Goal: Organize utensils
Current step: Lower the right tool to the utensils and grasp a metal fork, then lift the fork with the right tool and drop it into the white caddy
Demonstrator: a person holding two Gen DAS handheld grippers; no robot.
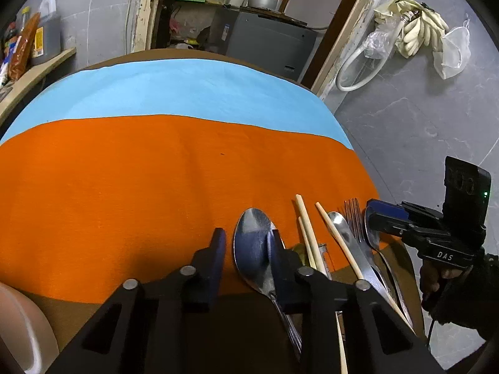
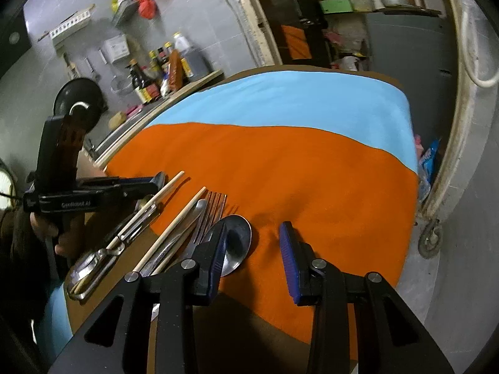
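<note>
A pile of utensils lies at the near edge of the orange cloth (image 1: 156,187). In the left wrist view I see a large steel spoon (image 1: 254,233), wooden chopsticks (image 1: 305,227), a fork (image 1: 354,218) and another spoon (image 1: 340,227). My left gripper (image 1: 246,246) is open, its right finger over the large spoon's bowl. My right gripper (image 2: 254,249) is open, its left finger over a spoon bowl (image 2: 238,240). The right wrist view also shows the fork (image 2: 212,215), chopsticks (image 2: 174,227) and a peeler (image 2: 124,237).
A blue cloth (image 1: 187,90) covers the far part of the round table. A shelf with bottles (image 2: 162,71) stands at the left. A roll of tape (image 1: 21,327) sits at the near left. A grey cabinet (image 1: 268,40) stands behind the table.
</note>
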